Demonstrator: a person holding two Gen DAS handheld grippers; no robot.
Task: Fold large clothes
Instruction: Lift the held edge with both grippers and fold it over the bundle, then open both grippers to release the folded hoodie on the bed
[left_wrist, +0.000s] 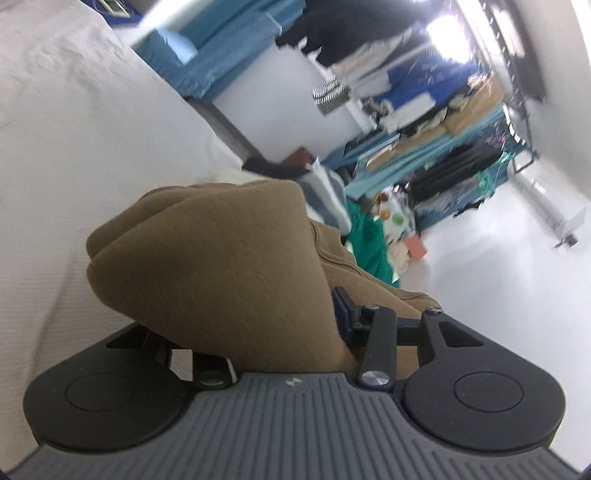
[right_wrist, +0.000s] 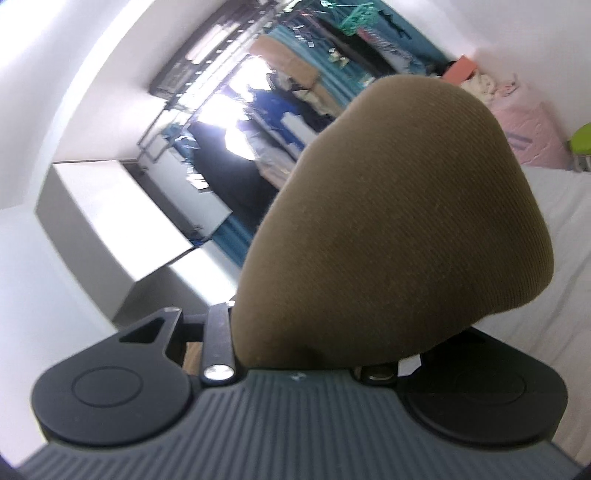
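Both clamped on brown garment (left_wrist: 221, 258): left hand-held gripper (left_wrist: 258, 332) w/ bunched folds at 12 o'clock; right hand-held gripper (right_wrist: 321, 343) same, white bed (right_wrist: 554, 277) at 3.

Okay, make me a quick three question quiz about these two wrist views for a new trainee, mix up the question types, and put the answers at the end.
1. True or false: the brown garment fills the space between the fingers of the left tool.
2. Multiple choice: in the right wrist view, the brown garment bunched in the right tool is A) spread flat, B) a rounded bulging fold, C) on a hanger.
3. Fill in: under the garment lies a ____ sheet.

Key: 1 true; 2 B; 3 white.
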